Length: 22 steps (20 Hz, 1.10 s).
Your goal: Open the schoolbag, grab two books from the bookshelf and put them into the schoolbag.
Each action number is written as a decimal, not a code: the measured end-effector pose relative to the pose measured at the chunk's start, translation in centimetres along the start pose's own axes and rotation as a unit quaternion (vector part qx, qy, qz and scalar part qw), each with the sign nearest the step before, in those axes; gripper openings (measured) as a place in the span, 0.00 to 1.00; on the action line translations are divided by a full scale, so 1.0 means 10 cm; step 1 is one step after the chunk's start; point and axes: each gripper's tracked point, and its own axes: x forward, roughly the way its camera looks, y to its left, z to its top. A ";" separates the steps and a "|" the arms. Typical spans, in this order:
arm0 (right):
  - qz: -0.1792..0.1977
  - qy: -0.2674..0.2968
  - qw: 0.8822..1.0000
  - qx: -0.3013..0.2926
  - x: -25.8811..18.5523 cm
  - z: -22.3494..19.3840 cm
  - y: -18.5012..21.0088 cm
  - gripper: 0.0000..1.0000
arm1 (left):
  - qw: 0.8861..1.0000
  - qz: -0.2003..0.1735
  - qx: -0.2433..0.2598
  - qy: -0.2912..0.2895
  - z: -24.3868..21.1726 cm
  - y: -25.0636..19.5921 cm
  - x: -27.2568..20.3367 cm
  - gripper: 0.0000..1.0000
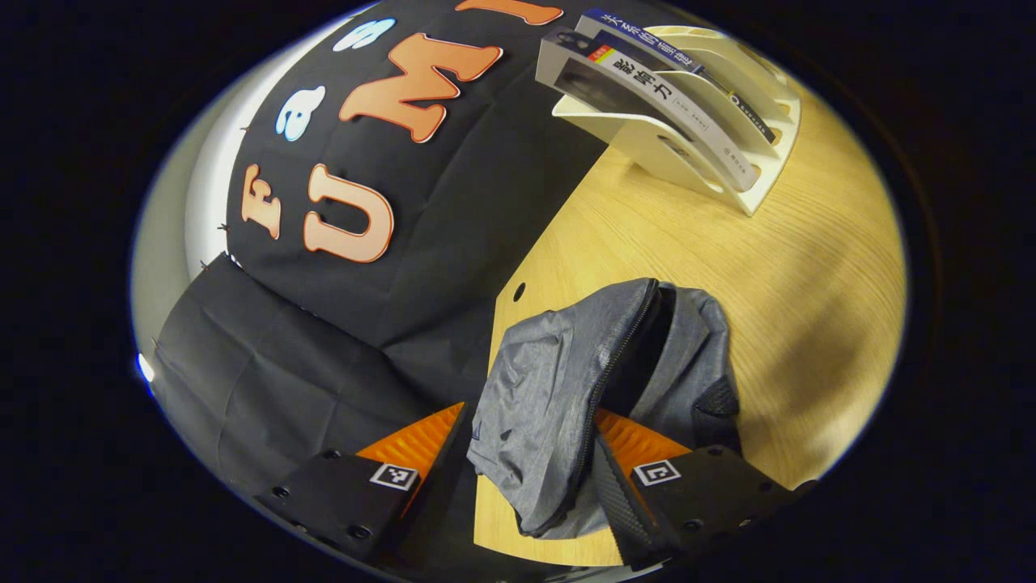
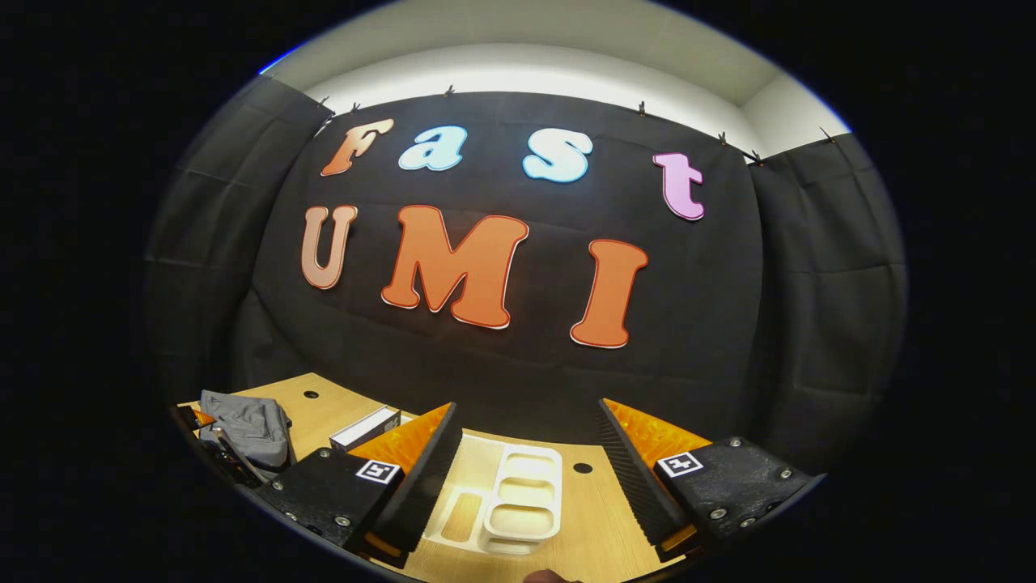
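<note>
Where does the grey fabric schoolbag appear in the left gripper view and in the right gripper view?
Left gripper view: the grey fabric schoolbag sits low and central on the wooden table, between that gripper's fingers, zip open.
Right gripper view: it is small at the lower left, on the table's far-left end.
Shared landmark: the cream plastic bookshelf.

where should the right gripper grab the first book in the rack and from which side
Take the front book by its upper spine end, which sticks out above the white bookshelf dividers. It leans in its slot, so coming from above along that lean, fingers across the covers, looks best. The right gripper hangs open above the bookshelf.
</note>
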 end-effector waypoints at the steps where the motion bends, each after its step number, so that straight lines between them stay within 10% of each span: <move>1: -0.003 0.000 1.000 -0.001 0.00 -0.01 -0.04 0.99 | 1.000 0.000 0.001 0.008 -0.04 0.03 0.06 0.75; 9: -0.048 0.011 0.999 -0.010 -0.03 -0.01 -0.13 0.99 | 0.999 -0.028 -0.024 -0.017 -0.04 0.27 0.17 0.13; 22: -0.104 0.033 0.993 -0.035 0.07 0.29 0.81 0.99 | 0.965 -0.208 -0.133 -0.094 0.25 1.04 0.56 0.06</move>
